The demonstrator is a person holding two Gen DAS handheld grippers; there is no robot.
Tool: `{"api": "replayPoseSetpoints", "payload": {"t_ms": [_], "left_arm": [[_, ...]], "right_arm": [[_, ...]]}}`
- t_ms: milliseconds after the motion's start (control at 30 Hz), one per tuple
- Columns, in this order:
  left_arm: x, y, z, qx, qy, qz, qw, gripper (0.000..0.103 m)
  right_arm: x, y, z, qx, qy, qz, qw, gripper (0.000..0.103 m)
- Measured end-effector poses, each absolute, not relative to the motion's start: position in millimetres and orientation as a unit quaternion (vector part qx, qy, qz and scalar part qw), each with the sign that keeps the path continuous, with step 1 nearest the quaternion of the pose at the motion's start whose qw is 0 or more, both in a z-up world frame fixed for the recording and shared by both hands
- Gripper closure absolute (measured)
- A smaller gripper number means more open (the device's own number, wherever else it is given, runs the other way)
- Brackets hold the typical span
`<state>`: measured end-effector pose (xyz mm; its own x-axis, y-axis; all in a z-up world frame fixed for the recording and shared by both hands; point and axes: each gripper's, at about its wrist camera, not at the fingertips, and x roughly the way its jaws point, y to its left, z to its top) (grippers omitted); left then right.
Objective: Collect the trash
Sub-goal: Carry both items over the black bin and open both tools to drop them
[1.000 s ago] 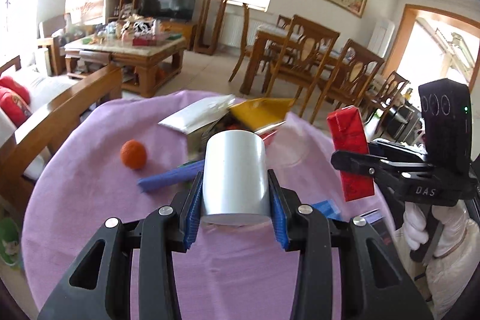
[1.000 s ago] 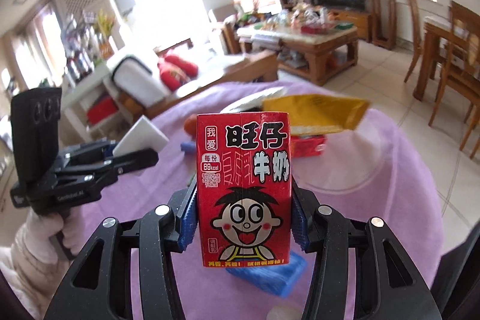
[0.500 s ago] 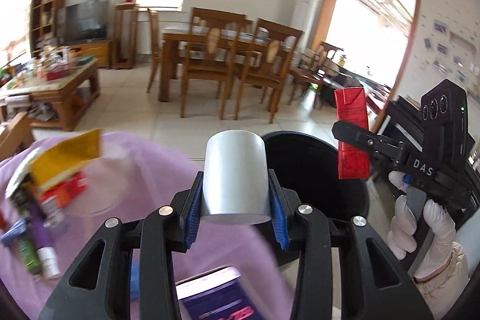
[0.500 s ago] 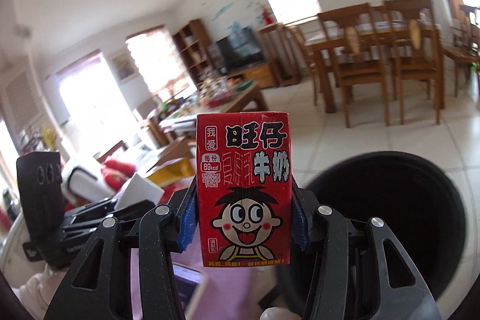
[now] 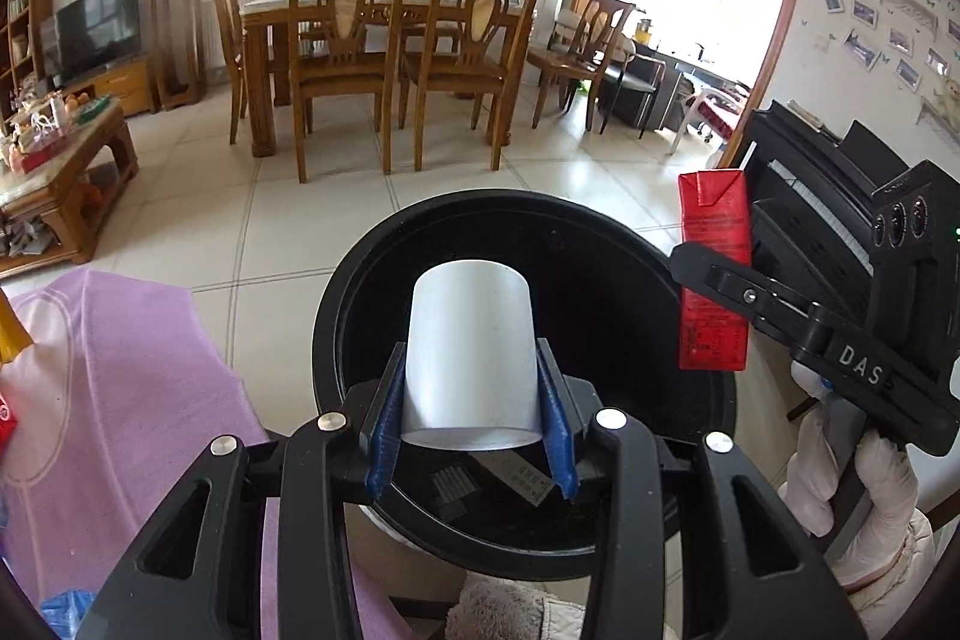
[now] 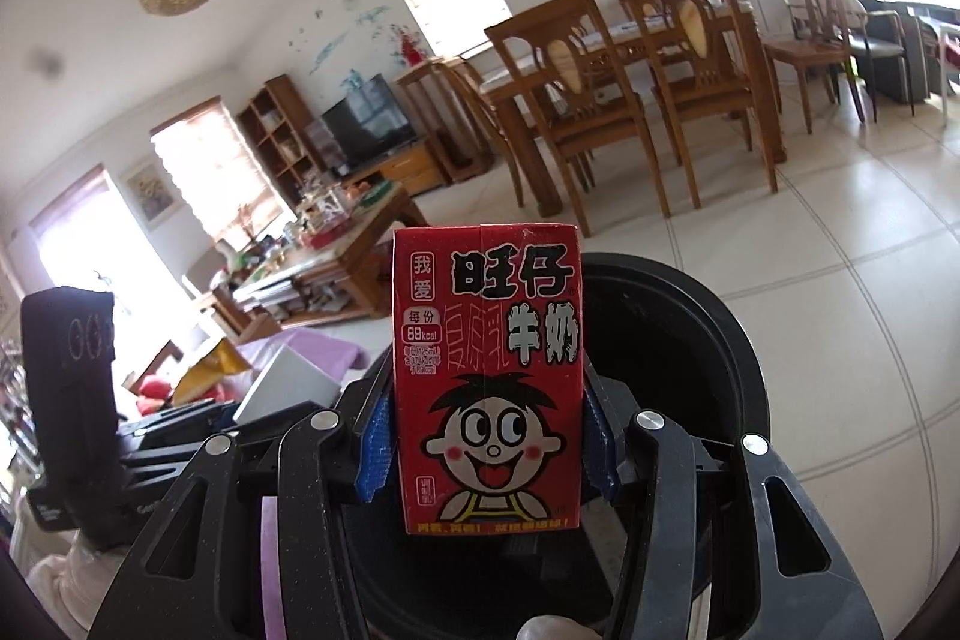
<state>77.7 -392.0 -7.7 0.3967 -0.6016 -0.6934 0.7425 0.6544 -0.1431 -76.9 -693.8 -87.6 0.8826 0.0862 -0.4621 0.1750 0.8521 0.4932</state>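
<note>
Tiled dining room, black bin (image 5: 336,292): left hand-held gripper (image 5: 471,436) clamps grey cup (image 5: 468,358), right hand-held gripper (image 6: 486,454) clamps red carton (image 6: 486,370).

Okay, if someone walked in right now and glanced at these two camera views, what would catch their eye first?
Probably the bright red milk carton with its cartoon face, clamped in the right gripper and filling the middle of the right wrist view. Next, the plain silver cup gripped by the left gripper, poised over the open mouth of the black trash bin. The carton hangs by the bin's right rim.
</note>
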Motion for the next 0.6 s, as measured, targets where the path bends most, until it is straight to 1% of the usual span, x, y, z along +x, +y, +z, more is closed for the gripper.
{"api": "replayPoseSetpoints", "payload": {"t_ms": [400,600], "left_arm": [[77,-412,-19,0.12,0.396,-0.399,0.818,0.063],[74,-418,-21,0.135,0.399,-0.403,0.813,0.062]], "right_arm": [[-60,-694,-107,0.286,0.255,-0.028,0.923,0.052],[-54,-686,-102,0.294,0.26,-0.033,0.919,0.052]]}}
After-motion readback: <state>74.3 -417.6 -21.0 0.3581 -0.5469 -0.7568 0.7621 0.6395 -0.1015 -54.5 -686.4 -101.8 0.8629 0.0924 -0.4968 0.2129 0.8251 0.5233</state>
